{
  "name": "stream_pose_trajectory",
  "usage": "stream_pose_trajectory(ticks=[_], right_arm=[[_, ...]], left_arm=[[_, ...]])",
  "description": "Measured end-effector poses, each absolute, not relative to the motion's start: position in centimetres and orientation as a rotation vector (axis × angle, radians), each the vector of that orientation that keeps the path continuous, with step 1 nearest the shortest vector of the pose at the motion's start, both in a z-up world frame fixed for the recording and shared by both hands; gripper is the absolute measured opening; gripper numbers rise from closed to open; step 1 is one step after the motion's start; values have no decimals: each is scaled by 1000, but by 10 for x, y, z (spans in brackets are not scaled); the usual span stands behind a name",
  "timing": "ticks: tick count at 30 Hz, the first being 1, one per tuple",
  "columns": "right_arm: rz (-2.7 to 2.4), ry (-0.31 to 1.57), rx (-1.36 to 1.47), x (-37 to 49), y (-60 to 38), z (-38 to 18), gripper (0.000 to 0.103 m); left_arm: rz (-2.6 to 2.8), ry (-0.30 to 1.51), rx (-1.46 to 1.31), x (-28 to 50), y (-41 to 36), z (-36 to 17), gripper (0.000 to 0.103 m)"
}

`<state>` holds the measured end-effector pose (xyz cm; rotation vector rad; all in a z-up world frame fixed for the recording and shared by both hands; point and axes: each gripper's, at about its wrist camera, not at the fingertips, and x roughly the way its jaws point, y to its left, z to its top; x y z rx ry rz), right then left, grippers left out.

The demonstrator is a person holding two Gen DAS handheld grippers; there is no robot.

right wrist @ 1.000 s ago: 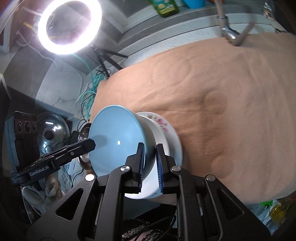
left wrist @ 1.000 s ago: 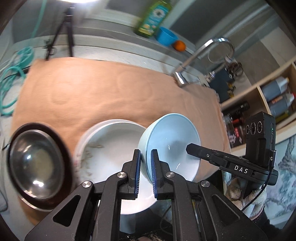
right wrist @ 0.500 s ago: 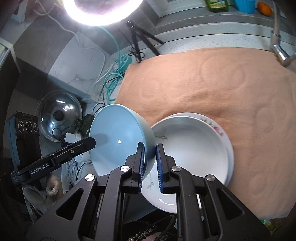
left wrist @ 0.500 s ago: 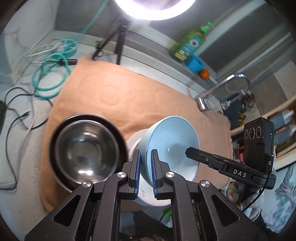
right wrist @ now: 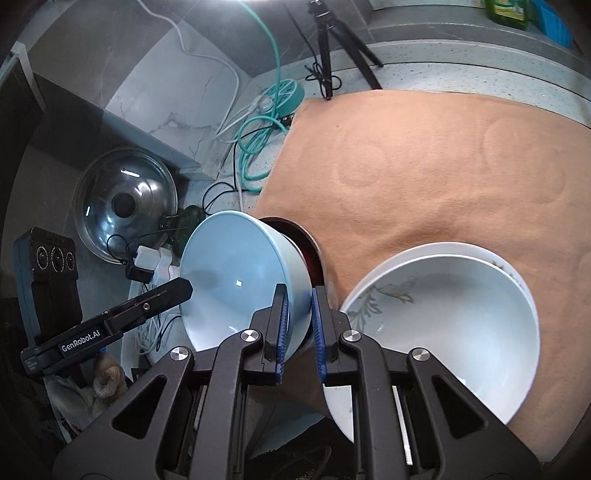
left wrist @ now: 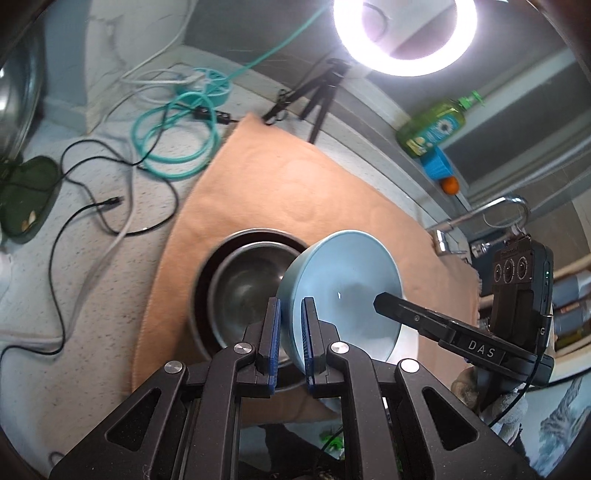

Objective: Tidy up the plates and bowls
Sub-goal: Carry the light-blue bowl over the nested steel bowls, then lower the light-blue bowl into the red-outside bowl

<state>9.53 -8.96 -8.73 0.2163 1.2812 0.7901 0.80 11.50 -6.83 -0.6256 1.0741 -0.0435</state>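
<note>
Both grippers hold one light blue bowl (left wrist: 343,291) by opposite rim edges, lifted above the orange mat. My left gripper (left wrist: 291,317) is shut on its left rim. My right gripper (right wrist: 299,306) is shut on its right rim; the bowl shows in that view (right wrist: 240,284) too. Below and left of the bowl sits a steel bowl (left wrist: 243,291) inside a dark plate (left wrist: 201,280), whose edge shows in the right wrist view (right wrist: 308,243). A white floral bowl (right wrist: 443,321) on a white plate (right wrist: 424,251) sits to the right.
The orange mat (right wrist: 443,166) covers the counter. Cables and a teal hose (left wrist: 173,133) lie left of it. A tripod (right wrist: 332,44), ring light (left wrist: 402,33), soap bottle (left wrist: 432,129), faucet (left wrist: 476,221) and pot lid (right wrist: 125,206) surround it.
Both grippers carried the blue bowl leftward, off the white floral bowl and toward the steel bowl on the dark plate. The grips stayed shut.
</note>
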Motion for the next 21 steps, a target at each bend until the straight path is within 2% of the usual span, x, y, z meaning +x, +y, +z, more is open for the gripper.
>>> stream_pose_trajectory(ticks=[21], right_arm=[[757,1335,109,98,-44,-114,13]], left_arm=[[16,1134,-675,5,137,-105,9]])
